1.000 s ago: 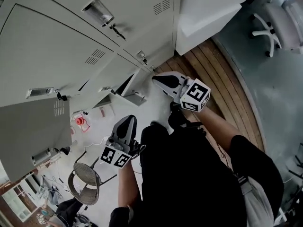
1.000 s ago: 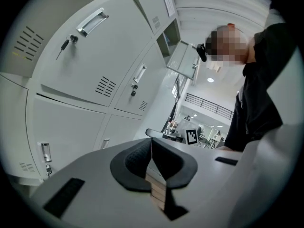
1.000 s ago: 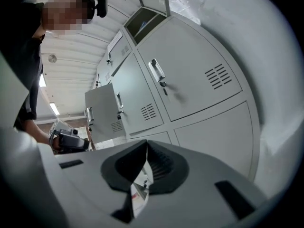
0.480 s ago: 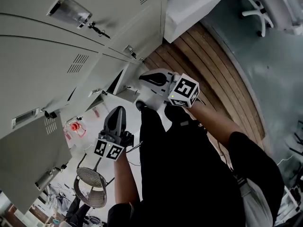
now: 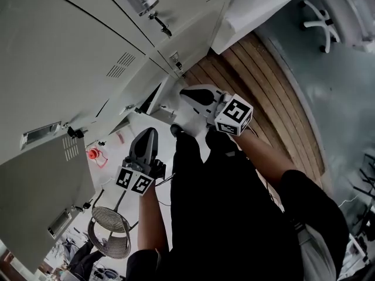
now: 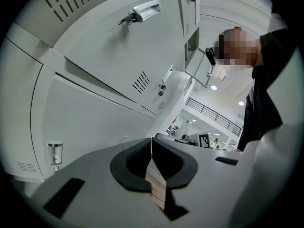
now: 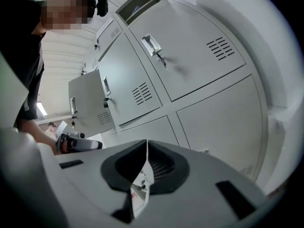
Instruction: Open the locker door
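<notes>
While seemingly mid-approach, held left gripper (image 6: 152, 145) and right gripper (image 7: 147, 148) clenched empty, short of pale grey metal locker door (image 7: 194, 61) upper right; next needed jaws parted.

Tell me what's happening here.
A person stands before a bank of grey lockers, holding a gripper in each hand. The left gripper and the right gripper both have their jaws together with nothing between them, and neither touches a locker. One door at the left of the head view stands swung out. Most others are shut, one with a key in its lock.
</notes>
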`<state>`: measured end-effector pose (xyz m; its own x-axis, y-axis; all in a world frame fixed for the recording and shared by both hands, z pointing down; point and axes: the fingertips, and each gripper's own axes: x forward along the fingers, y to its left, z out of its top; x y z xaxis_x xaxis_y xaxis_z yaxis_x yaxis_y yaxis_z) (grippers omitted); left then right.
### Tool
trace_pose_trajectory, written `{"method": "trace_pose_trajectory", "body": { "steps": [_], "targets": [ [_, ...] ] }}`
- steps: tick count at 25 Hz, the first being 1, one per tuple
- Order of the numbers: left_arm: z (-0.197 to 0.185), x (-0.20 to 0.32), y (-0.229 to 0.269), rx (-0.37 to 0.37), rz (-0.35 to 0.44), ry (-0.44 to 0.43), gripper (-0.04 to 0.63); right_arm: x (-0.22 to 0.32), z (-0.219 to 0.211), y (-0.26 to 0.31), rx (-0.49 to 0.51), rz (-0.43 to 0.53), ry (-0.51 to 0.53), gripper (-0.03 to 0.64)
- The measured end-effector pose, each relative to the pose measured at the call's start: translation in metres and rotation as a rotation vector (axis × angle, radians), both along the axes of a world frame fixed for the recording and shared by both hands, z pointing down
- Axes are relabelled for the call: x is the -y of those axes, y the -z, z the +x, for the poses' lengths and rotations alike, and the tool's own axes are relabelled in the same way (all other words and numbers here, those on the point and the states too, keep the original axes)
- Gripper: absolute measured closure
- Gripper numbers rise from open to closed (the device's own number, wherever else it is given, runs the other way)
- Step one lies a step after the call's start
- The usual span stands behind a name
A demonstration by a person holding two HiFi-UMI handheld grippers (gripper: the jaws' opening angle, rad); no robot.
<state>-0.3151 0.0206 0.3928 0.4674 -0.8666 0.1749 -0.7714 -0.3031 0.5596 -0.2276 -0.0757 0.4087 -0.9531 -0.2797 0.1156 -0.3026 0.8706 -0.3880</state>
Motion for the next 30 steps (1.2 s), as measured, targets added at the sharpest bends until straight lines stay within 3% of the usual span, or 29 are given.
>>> {"method": "trace_pose_trajectory", "body": {
  "steps": [10,14,30],
  "targets": [
    [-0.013,0.009,0.021,-0.022,0.051,-0.011,0.577,0.027,-0.004,0.051,0.003,0.127,-0.068,0.597],
    [-0.016,0.011,0.017,-0.021,0.046,-0.017,0.577,0.040,-0.010,0.026,-0.039,0.118,-0.065,0.541],
    [-0.021,0.026,-0.028,0.008,-0.015,-0.068,0.577,0.098,-0.032,-0.105,-0.195,0.068,-0.134,0.488]
  ]
}}
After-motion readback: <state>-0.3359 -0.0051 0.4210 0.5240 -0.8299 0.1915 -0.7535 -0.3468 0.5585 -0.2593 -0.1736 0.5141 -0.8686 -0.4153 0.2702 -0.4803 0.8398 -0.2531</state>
